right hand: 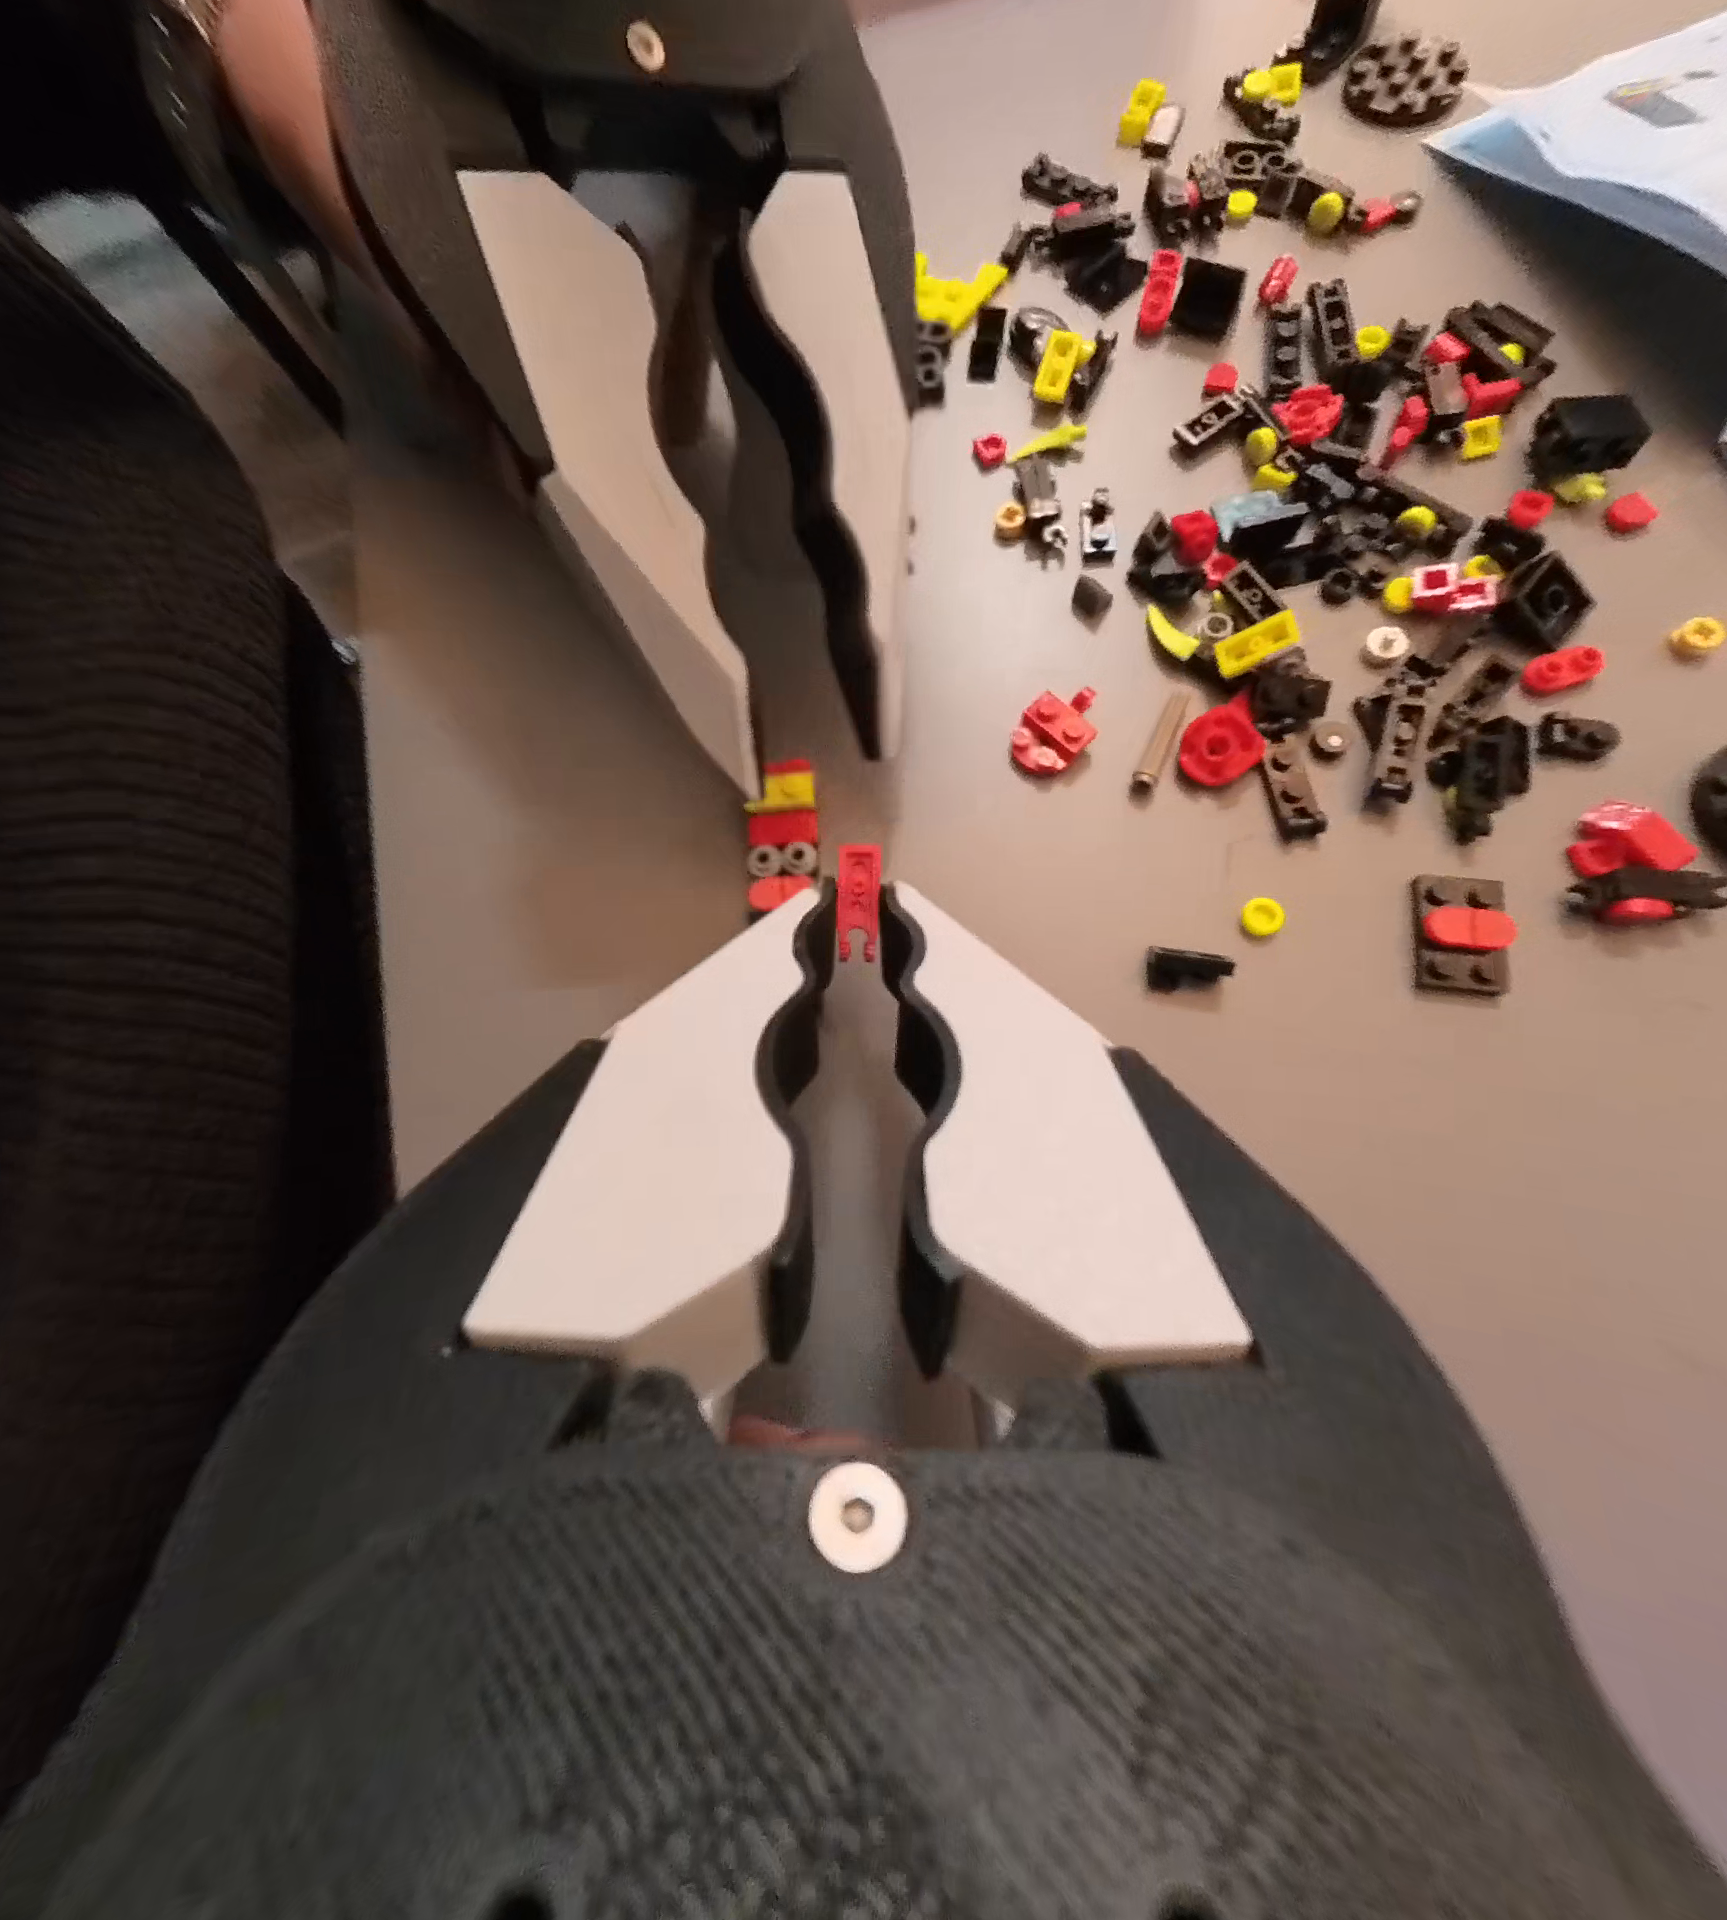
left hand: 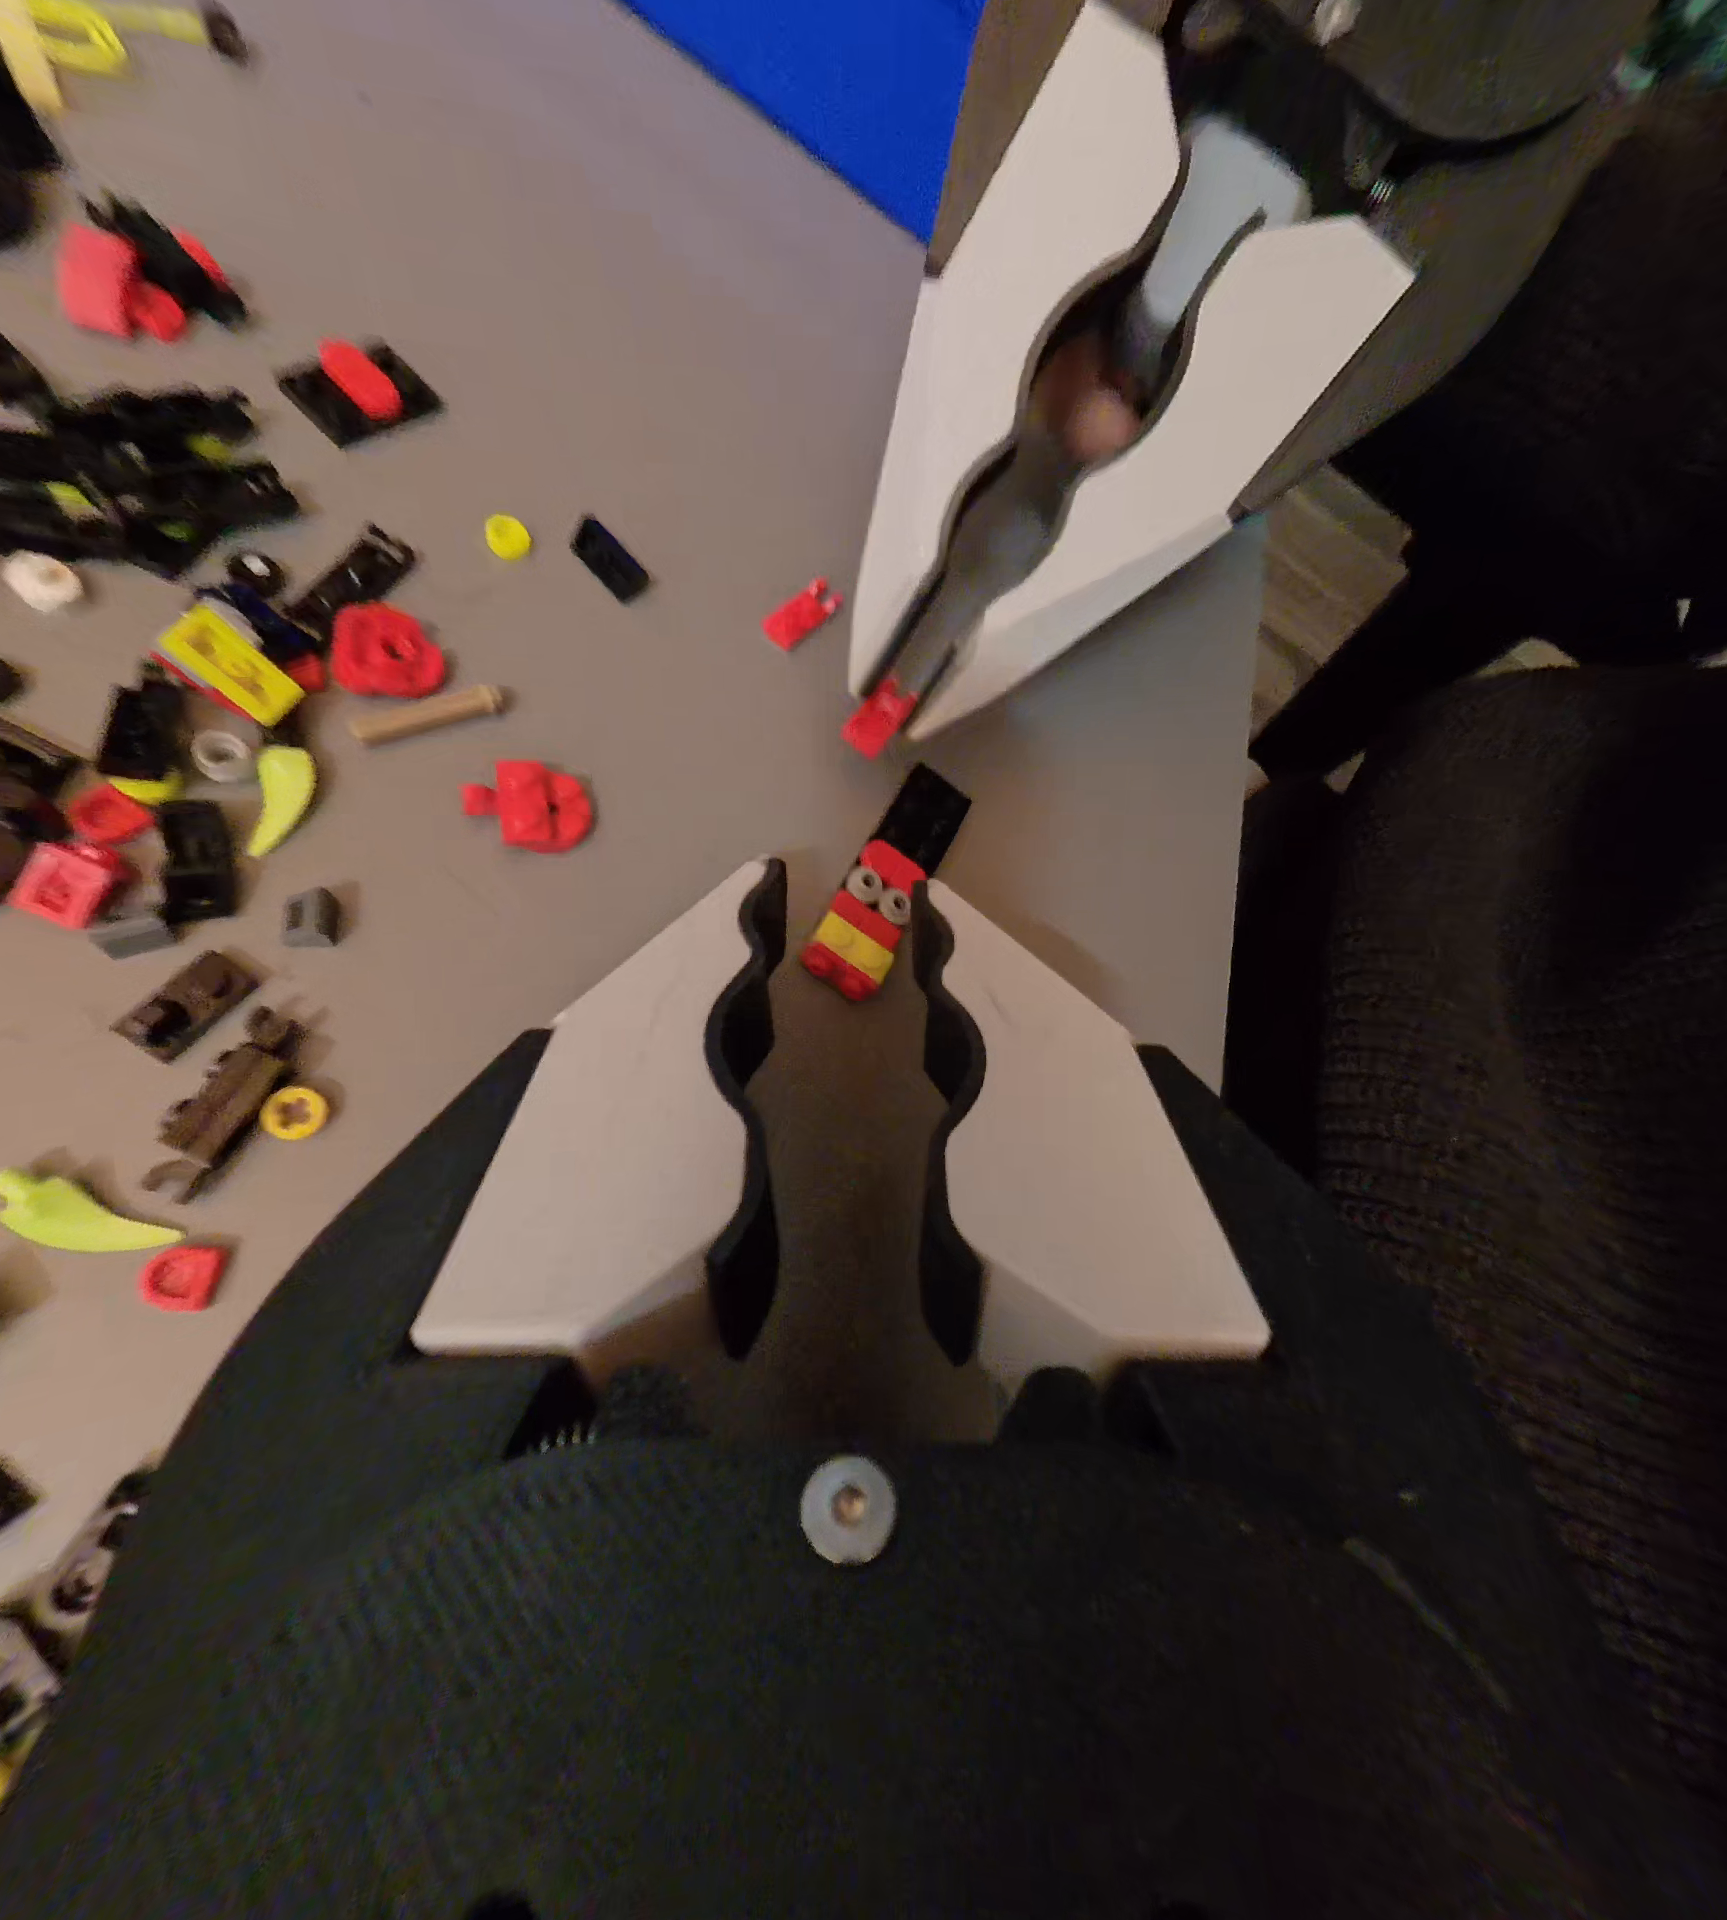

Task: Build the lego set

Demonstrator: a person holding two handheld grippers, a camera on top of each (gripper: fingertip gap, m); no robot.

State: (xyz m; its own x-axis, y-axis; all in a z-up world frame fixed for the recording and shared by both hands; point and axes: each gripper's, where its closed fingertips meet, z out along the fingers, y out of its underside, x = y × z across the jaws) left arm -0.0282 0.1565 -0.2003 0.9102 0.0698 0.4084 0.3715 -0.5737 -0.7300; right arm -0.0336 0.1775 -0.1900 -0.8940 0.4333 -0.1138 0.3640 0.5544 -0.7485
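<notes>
A small build [left hand: 854,925] of red and yellow bricks with two grey round studs on a black plate lies on the grey table [left hand: 630,260]. My left gripper [left hand: 846,894] is open, its tips on either side of the build's near end; a gap shows on the left side. My right gripper [right hand: 857,896] is shut on a small red clip plate [right hand: 857,883], held just above the table beside the build [right hand: 784,831]. In the left wrist view the right gripper [left hand: 895,696] points down from the top with the red plate [left hand: 878,719] at its tips. The left gripper also shows in the right wrist view [right hand: 812,764].
A wide scatter of loose black, red and yellow pieces [right hand: 1358,499] covers the table, to the left in the left wrist view [left hand: 163,623]. An open instruction booklet [right hand: 1669,208] lies at the far right. A person's dark knit clothing [right hand: 111,831] borders the table edge next to the build. Left and right tips are no more than a few centimetres apart.
</notes>
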